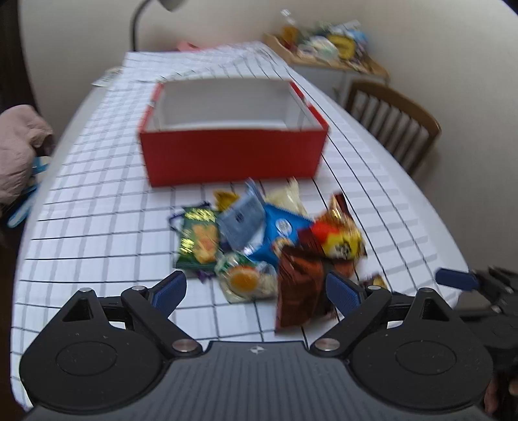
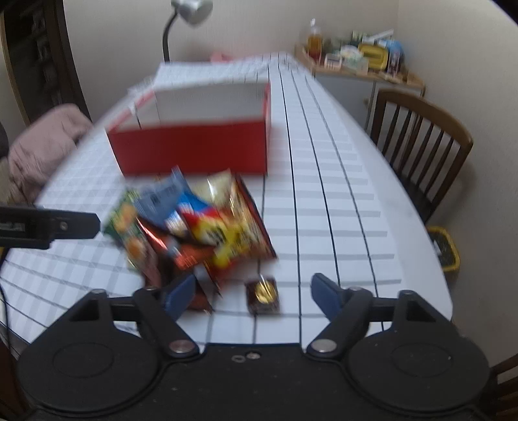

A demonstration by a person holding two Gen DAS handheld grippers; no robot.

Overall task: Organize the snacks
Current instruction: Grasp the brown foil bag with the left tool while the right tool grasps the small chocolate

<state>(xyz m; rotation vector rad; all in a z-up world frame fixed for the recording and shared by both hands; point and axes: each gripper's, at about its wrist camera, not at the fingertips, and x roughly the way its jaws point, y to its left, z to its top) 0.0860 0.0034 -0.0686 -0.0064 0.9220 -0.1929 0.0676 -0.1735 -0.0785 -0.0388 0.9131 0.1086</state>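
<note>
An open red box [image 1: 233, 155] [image 2: 194, 152], white inside and empty, stands on the checked tablecloth. In front of it lies a pile of snack packets: a green one [image 1: 197, 239], a blue one [image 1: 278, 230], a yellow-red one [image 1: 340, 239], a brown one [image 1: 301, 291] and a clear one with an orange disc [image 1: 242, 278]. My left gripper [image 1: 255, 288] hovers open over the near side of the pile, touching nothing. My right gripper [image 2: 252, 291] is open, and a small dark packet with a gold circle [image 2: 262, 296] lies between its fingers, apart from the pads. The pile [image 2: 194, 226] sits to its left.
A wooden chair [image 1: 395, 119] [image 2: 421, 139] stands at the table's right edge. A pink cloth [image 1: 16, 145] [image 2: 42, 145] lies off the left side. A desk lamp [image 2: 191, 13] and a cluttered shelf [image 2: 362, 61] are at the back. A yellow bin [image 2: 446, 249] sits on the floor.
</note>
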